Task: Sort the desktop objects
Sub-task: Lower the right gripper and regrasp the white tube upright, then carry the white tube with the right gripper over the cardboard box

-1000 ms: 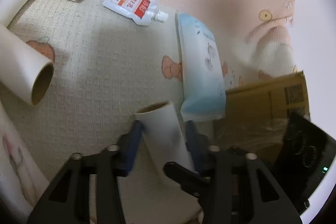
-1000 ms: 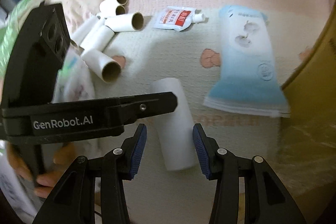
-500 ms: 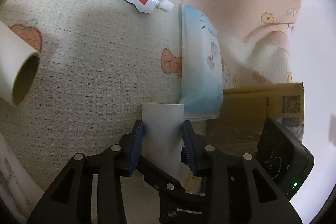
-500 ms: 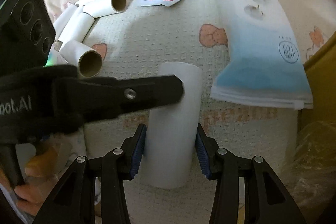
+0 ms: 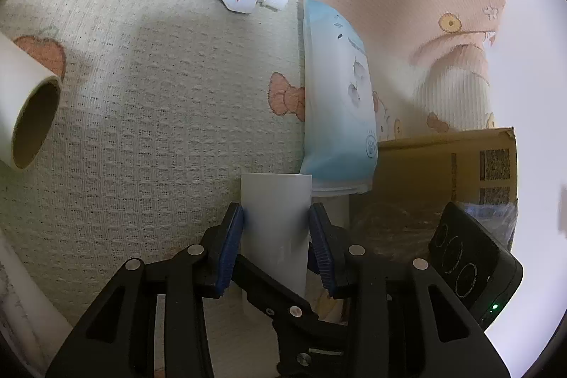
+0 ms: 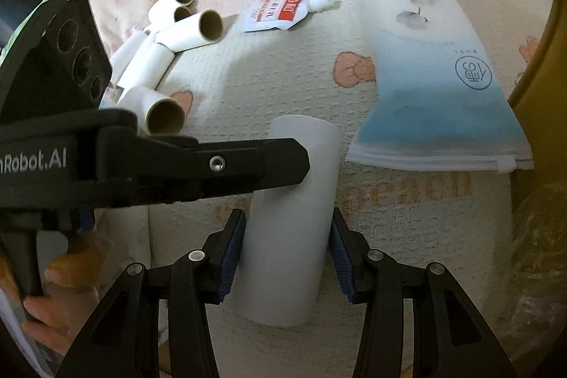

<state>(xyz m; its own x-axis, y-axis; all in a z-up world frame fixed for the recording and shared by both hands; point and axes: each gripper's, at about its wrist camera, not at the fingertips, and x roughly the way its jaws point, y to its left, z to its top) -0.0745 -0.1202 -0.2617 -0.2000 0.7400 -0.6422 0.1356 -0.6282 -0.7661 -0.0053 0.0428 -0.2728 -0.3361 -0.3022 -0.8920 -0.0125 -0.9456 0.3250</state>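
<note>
The left hand-held gripper (image 5: 276,236) was clamped across a white paper tube (image 5: 274,229) lying on the blanket (image 5: 159,130), beside the blue pouch (image 5: 336,101). The right hand-held gripper (image 6: 287,254) straddled the same tube, pads apparently just clear, probably steadying it for a handover toward the cardboard box (image 5: 443,158).

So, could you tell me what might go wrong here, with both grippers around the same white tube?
1. Both the left gripper and the right gripper straddle the white tube; squeezing from both may crush or twist it.
2. The left gripper's finger crosses just ahead of the right one, so the tools might collide.
3. The blue pouch lies beside the tube and could get dragged.
</note>
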